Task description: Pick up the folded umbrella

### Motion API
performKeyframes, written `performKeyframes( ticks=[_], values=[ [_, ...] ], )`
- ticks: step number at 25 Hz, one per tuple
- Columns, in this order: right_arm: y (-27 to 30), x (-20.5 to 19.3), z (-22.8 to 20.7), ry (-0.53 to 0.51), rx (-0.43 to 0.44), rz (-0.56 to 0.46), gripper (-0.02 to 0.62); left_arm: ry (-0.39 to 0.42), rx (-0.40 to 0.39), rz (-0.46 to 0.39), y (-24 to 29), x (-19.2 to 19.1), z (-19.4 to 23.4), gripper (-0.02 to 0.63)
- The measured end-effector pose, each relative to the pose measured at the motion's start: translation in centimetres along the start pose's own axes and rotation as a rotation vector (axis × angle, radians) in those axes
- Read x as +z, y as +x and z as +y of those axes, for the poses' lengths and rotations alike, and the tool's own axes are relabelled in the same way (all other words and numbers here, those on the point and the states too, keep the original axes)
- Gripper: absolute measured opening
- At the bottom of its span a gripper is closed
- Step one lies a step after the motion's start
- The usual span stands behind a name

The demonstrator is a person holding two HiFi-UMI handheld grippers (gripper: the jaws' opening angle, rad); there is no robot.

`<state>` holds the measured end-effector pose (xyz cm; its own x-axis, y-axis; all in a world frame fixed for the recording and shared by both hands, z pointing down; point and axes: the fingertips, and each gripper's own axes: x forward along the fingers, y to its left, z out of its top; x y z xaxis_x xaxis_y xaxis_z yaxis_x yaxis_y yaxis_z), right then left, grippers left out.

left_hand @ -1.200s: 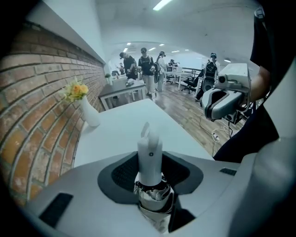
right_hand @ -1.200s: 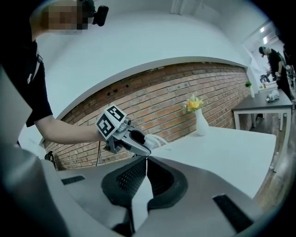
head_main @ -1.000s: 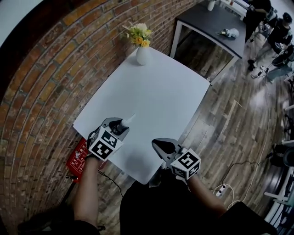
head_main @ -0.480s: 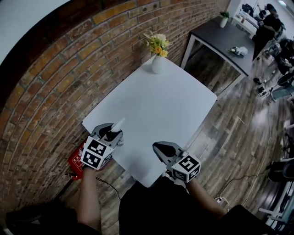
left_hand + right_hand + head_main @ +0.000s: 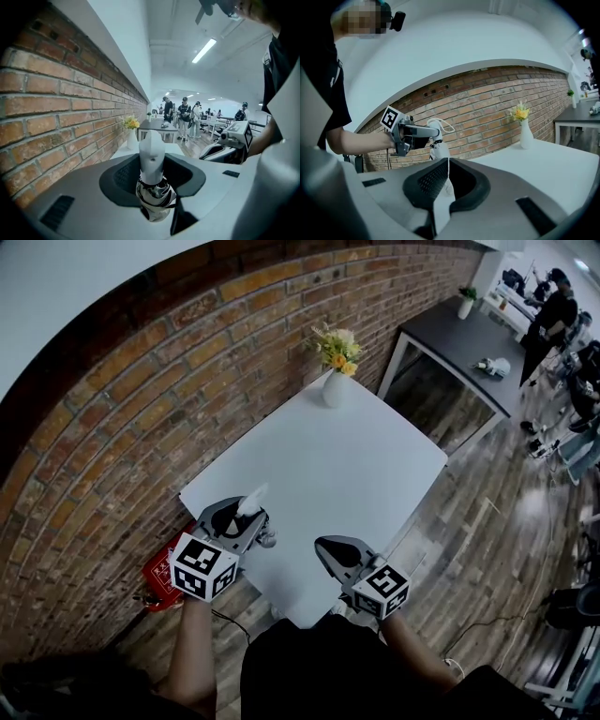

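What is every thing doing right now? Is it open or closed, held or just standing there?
Folded umbrella: closed up, gripped in the left claw.
Left claw: shut on the folded umbrella.
Right claw: shut, holding nothing.
Vase of flowers: standing upright at the far corner of the white table, by the brick wall.

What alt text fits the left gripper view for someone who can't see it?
The left gripper is clamped on a folded black-and-white umbrella, its white handle pointing forward above a white table. A brick wall runs along the left toward a vase of yellow flowers; the right gripper shows at right.
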<state>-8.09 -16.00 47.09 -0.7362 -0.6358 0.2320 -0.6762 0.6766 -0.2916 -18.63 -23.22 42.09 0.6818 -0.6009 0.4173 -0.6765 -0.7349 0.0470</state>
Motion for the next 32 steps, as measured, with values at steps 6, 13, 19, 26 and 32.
performKeyframes(
  ticks=[6, 13, 19, 26, 32],
  values=[
    [-0.8, 2.0, 0.1, 0.005, -0.009, -0.062, 0.023, -0.101, 0.011, -0.101, -1.1, 1.2, -0.5, 0.163],
    [-2.2, 5.4, -0.5, -0.004, -0.032, -0.136, 0.023, -0.141, 0.047, -0.196, -2.6, 3.7, -1.0, 0.163],
    [-2.9, 9.3, -0.4, 0.047, 0.003, -0.221, 0.023, -0.203, 0.066, -0.296, -4.8, 6.1, -0.3, 0.163],
    [-2.8, 12.5, 0.5, 0.150, 0.087, -0.257, 0.023, -0.280, 0.053, -0.349, -5.9, 7.6, 0.5, 0.163],
    [-3.0, 12.3, 0.8, 0.159, 0.103, -0.247, 0.021, -0.390, 0.024, -0.379, -6.1, 7.0, 0.7, 0.163]
  ],
)
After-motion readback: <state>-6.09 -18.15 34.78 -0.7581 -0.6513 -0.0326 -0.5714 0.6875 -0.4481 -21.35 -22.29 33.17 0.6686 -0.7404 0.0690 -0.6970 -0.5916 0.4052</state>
